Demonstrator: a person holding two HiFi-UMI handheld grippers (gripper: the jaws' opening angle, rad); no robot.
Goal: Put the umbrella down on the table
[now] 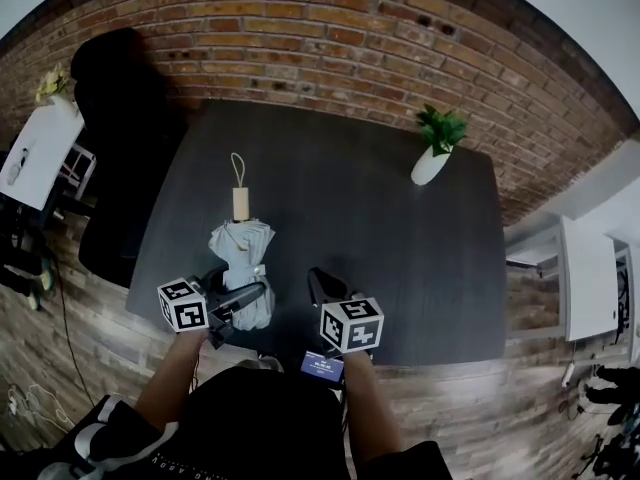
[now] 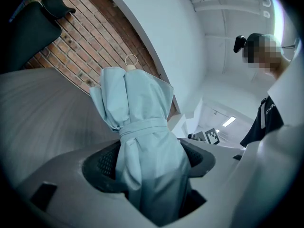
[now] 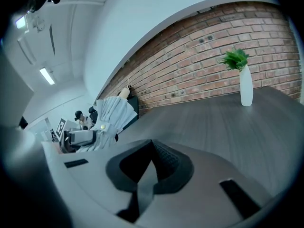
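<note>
Folded umbrella (image 1: 243,258), pale blue fabric bundle, sits over the near-left part of the table (image 1: 400,268); can't tell if it touches the top. Judgement: light, with soft, loose and probably slippery cloth over a stiff core, so it squashes under the pads and could slide. Best hold is on the tight part near the wrap band (image 2: 142,127), or on the hard tan handle (image 1: 240,203).

Long axis runs away from the person toward the brick wall (image 1: 330,28), handle and loop (image 1: 238,166) at the far end, canopy end nearest the person.

Left gripper (image 1: 243,303) is clamped wide around the lower bundle, fabric filling the gap. Right gripper (image 1: 318,286) is just beside it, jaws together, nothing in them.
</note>
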